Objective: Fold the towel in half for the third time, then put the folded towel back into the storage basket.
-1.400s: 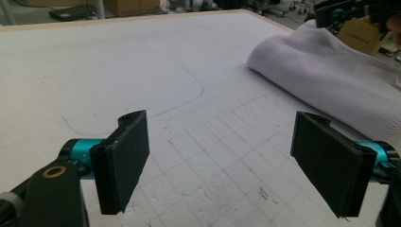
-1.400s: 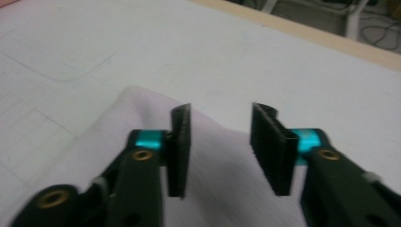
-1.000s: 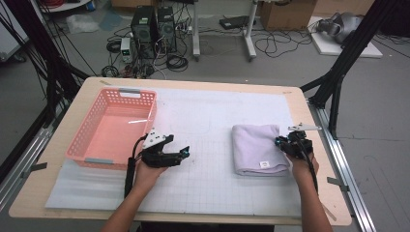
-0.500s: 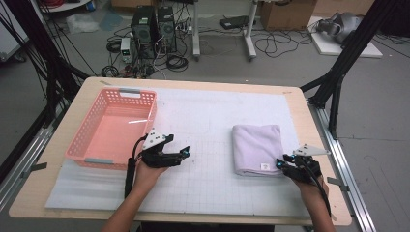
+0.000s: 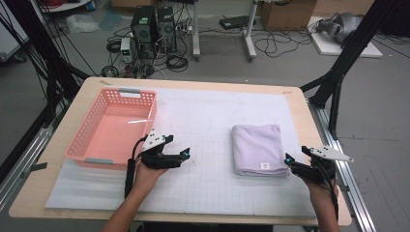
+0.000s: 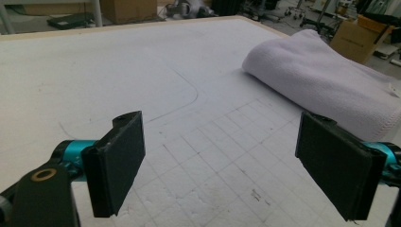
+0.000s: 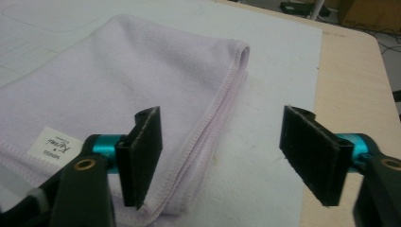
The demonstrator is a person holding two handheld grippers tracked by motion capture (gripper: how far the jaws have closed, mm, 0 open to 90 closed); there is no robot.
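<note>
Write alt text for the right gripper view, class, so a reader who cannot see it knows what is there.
The right gripper holds its two black jaws open over the near corner of a folded lilac towel, gripping nothing. The towel, with a small white label, lies on a white gridded mat on a wooden table.

Even, soft overhead light; faint shadows; high view slightly soft; mild glare streak on basket (image 5: 145, 116); gripper-view backgrounds blurred.
</note>
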